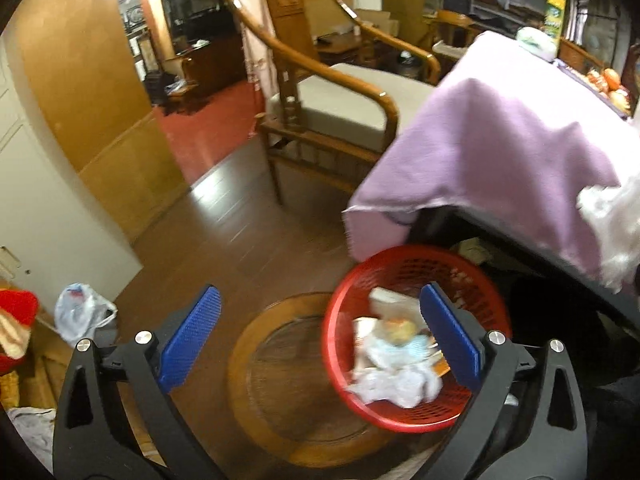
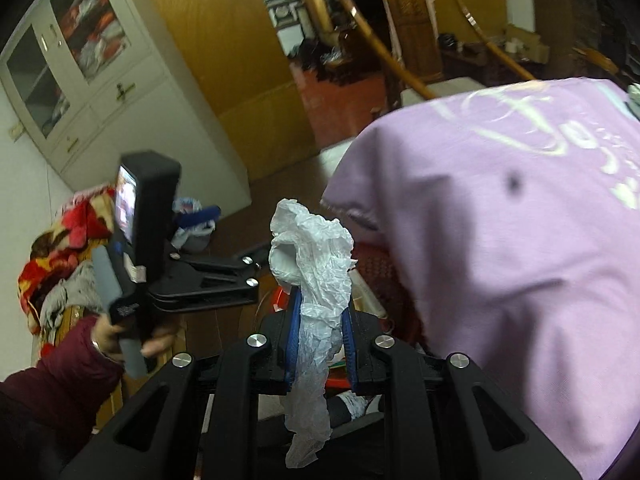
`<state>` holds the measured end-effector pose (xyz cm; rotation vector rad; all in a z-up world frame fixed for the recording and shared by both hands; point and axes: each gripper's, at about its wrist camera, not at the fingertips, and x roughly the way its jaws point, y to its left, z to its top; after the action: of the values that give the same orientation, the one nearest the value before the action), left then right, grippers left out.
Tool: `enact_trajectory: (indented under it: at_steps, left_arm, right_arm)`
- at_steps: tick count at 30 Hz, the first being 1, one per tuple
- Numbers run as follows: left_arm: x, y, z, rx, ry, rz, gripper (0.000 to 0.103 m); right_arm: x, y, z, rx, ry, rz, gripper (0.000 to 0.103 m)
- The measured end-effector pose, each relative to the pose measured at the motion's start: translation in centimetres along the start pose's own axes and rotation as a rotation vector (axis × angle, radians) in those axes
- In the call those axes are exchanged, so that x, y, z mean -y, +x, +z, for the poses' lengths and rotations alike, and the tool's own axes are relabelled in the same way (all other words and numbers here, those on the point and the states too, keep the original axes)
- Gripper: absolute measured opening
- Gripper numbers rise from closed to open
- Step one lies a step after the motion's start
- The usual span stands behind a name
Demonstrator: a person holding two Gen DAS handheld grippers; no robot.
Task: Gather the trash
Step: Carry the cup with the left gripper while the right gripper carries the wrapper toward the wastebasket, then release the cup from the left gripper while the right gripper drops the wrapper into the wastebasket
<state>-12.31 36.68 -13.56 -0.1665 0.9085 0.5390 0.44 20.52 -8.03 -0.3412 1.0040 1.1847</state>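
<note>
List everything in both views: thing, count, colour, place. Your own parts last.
Basket: one, red, on the floor by the table, holding paper scraps.
Crumpled tissue: one, white, clamped between the right fingers.
Tablecloth: one, lilac, draped over the table.
Round stool: one, brown wood, beside the basket.
Armchair: one, wood with pale cushion, behind the table.
Plastic bag: one, whitish, on the floor by the cabinet.
Cabinet: one, white, against the wall.
Blanket: one, red and yellow, heaped at left.
Left gripper: black with blue fingers, open, over the basket.
Right gripper: black, shut on the tissue.
</note>
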Motion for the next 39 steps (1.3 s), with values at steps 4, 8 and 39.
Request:
enact_trajectory:
  at_steps: [4,8,39]
  left_arm:
    - [-1.4,0.8,-0.6,-0.032,0.002,0.037,0.096]
    - [-2.4,1.6,-1.3,-0.07,-0.007,0.045,0.096]
    - [2.0,-0.7,-3.5,-0.139,0.105,-0.014,0.096]
  right_arm:
    - [-0.5,3.7,0.8,-0.071,-0.002,0.011,0.02]
    - [-0.5,6.3,0.6,-0.124,-0.004,0.004,0.02]
    - [-0.5,5.1,-3.5,-0.161,-0.034,-0.174,0.081]
